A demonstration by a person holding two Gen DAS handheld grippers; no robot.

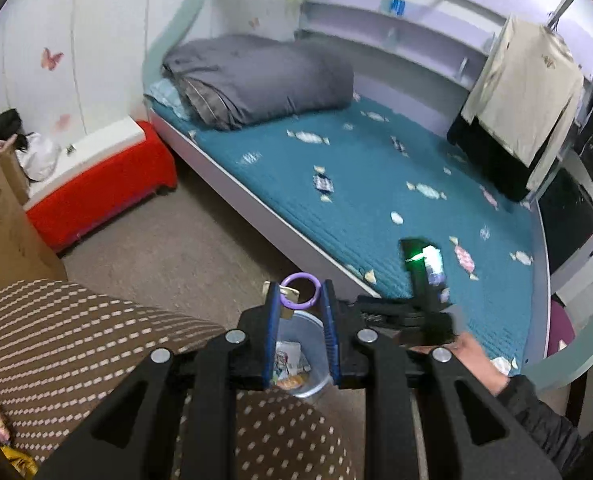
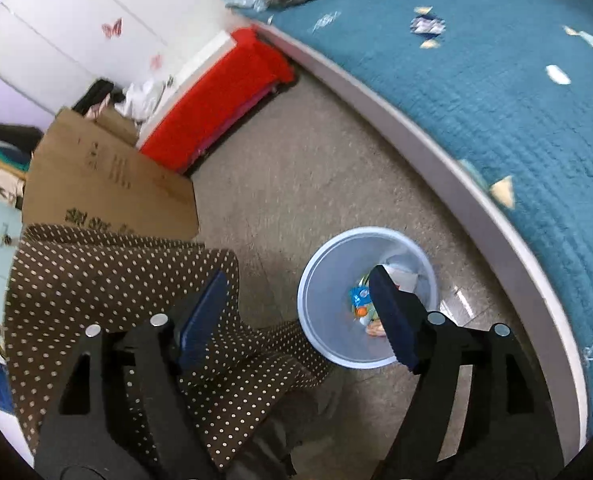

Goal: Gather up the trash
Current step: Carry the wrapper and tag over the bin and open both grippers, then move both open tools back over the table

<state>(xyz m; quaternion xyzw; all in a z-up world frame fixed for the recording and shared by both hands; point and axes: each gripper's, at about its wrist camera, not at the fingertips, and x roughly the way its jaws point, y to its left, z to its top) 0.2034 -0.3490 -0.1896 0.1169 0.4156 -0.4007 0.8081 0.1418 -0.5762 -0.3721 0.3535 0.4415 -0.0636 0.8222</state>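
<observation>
My left gripper (image 1: 299,294) is shut on a purple ring (image 1: 299,291) with a small tan tag, held above a pale blue trash bin (image 1: 310,386) on the floor. The bin holds several wrappers. In the right wrist view the same bin (image 2: 324,344) sits below my right gripper (image 2: 296,292), which is open and empty, its right finger (image 2: 392,316) over the bin's mouth. The right gripper also shows in the left wrist view (image 1: 424,280), blurred, over the bed's edge.
A bed with a teal quilt (image 1: 376,184) and grey folded duvet (image 1: 256,80) lies to the right. A red-skirted box (image 1: 100,196), a cardboard box (image 2: 108,184) and a brown dotted cloth (image 2: 116,280) stand to the left. Beige floor (image 2: 296,160) lies between.
</observation>
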